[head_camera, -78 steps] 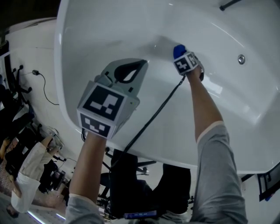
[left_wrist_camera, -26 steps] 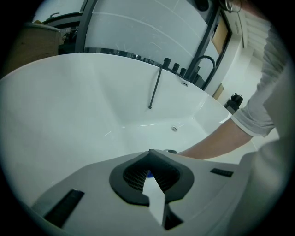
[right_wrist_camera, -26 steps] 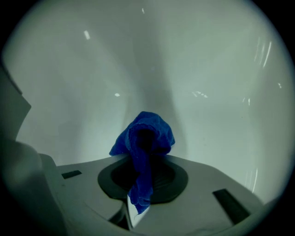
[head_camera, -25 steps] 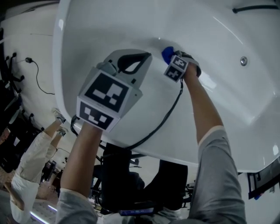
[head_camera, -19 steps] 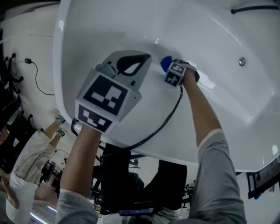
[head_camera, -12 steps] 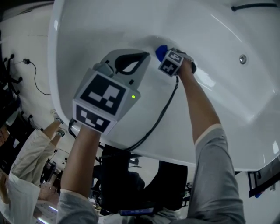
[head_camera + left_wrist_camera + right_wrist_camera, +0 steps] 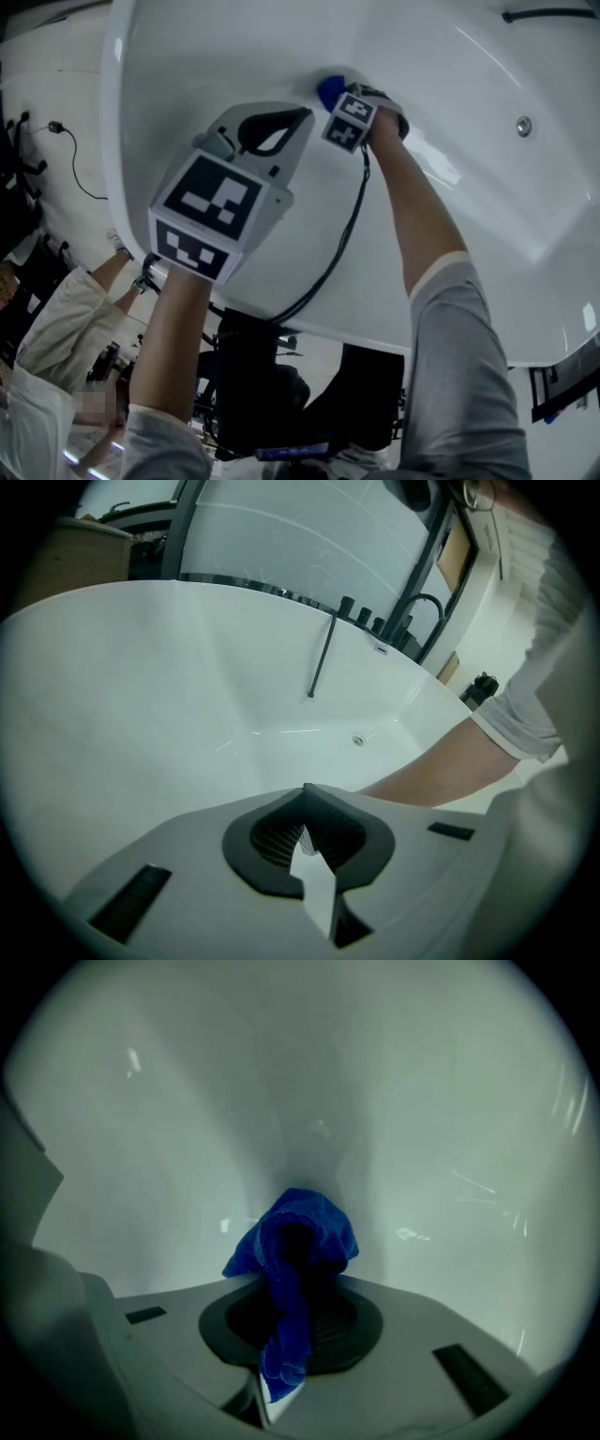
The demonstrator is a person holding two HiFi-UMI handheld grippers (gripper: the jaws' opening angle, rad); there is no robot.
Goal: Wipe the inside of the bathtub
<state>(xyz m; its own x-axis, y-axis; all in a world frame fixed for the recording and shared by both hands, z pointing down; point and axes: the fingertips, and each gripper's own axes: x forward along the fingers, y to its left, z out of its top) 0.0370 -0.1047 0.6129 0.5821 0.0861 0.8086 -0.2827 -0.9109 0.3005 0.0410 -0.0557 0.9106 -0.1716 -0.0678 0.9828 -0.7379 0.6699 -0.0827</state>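
While the left gripper (image 7: 298, 120) hangs clenched and empty over the near wall of the bathtub (image 7: 234, 56), the right gripper (image 7: 337, 99) reaches deeper inside. It grasps a bunched blue cloth (image 7: 298, 1232), which is pressed against the tub's curved white inner wall.

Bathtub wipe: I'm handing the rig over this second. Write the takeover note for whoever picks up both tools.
Right tool: shut on the blue cloth, whose bunched end is against the bathtub inner wall at the curved end.
Left tool: shut, empty, held clear of the tub surface.
Done: cloth is gripped and on the surface; the area already wiped cannot be told.
Left: probably work the cloth over the rest of the inside, toward the round fitting.
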